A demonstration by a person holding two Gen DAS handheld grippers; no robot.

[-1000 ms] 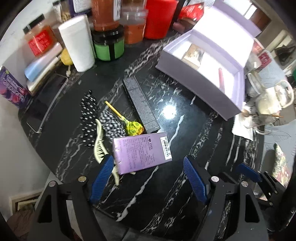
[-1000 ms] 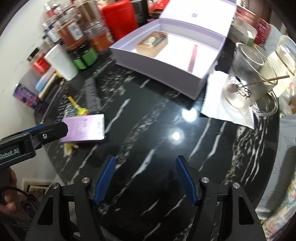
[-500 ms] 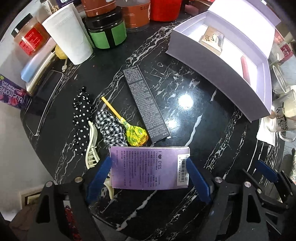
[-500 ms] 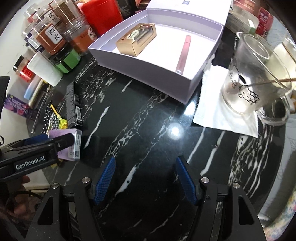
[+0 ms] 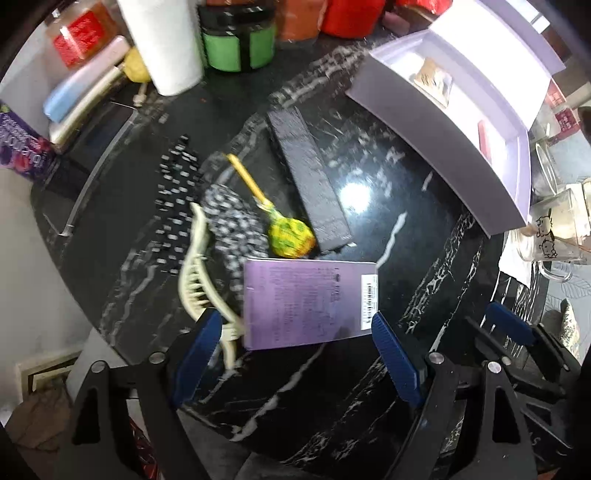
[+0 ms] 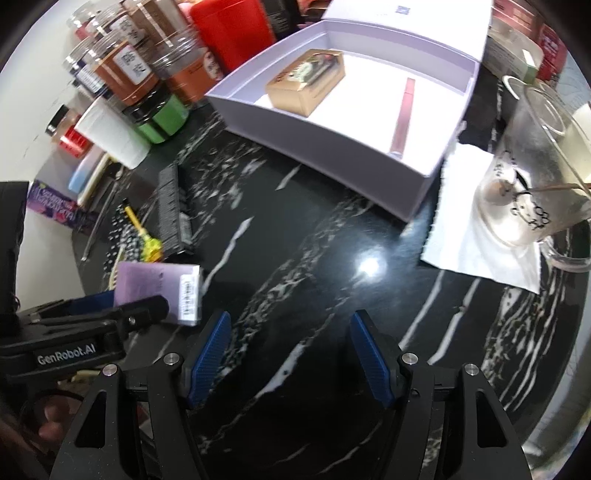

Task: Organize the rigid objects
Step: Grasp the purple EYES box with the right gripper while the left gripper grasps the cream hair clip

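A flat purple box (image 5: 310,301) lies on the black marble table, between the tips of my open left gripper (image 5: 297,328); the fingers stand apart from its sides. It also shows in the right wrist view (image 6: 160,291), beside the left gripper. Beyond it lie a yellow lollipop (image 5: 286,232), a long black box (image 5: 308,177), a cream hair claw (image 5: 197,273) and two scrunchies (image 5: 173,195). An open lilac gift box (image 6: 332,140) holds a gold box (image 6: 306,86) and a pink stick (image 6: 404,114). My right gripper (image 6: 290,354) is open and empty over bare table.
Jars, a red canister (image 6: 231,33) and a white cup (image 5: 162,40) crowd the table's back. A phone (image 5: 92,147) lies at the left edge. Glass mugs (image 6: 535,177) on a white napkin (image 6: 476,218) stand at the right.
The left gripper has closed in on the purple box, which now sits between its fingertips. The right gripper has shifted slightly and stays open.
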